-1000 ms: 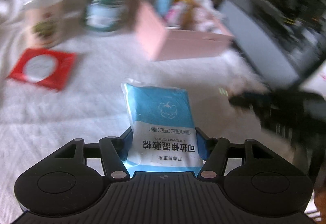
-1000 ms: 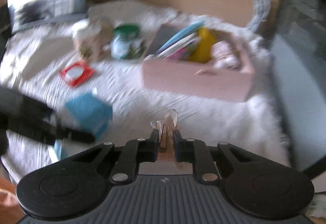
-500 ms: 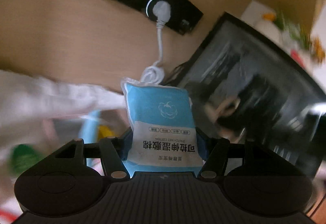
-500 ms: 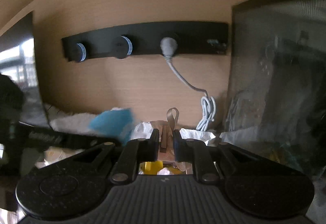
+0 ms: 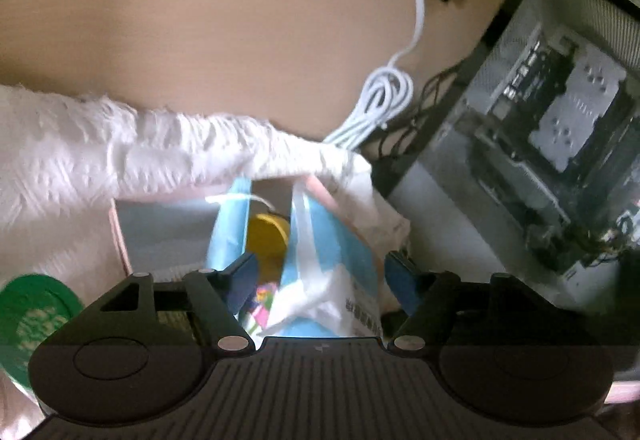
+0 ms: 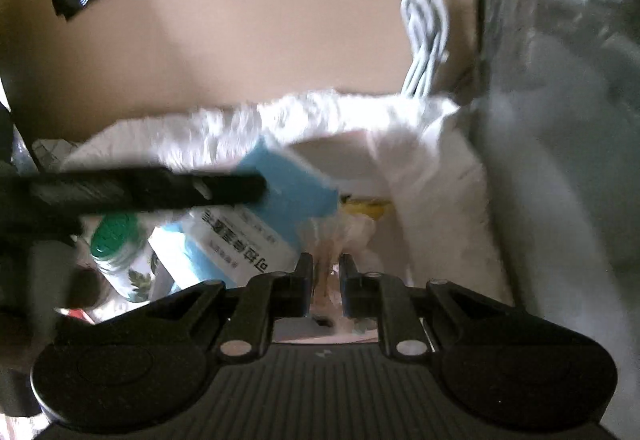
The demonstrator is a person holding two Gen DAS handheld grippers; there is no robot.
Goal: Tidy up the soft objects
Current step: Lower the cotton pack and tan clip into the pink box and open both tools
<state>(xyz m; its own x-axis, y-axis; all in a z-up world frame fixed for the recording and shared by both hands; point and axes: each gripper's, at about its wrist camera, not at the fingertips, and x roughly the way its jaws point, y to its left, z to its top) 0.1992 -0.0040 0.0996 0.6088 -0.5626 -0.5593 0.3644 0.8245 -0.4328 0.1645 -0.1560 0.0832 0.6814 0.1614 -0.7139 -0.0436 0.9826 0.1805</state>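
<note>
Left wrist view sat close over the pink box, facing forward and down along its fingers toward the wooden wall; PC case at right. Right wrist view looked from further right, same heading, close in too. Both shared the blue wipes pack, white fluffy cloth, coiled white cable, green-lidded jar.

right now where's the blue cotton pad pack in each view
Left wrist: the blue pack sits low at centre, between the open fingers of the left gripper, tilted over the pink box.
Right wrist: the same pack is left of centre, beside the green-lidded jar.
Shared landmark: the coiled white cable against the wooden wall.
</note>
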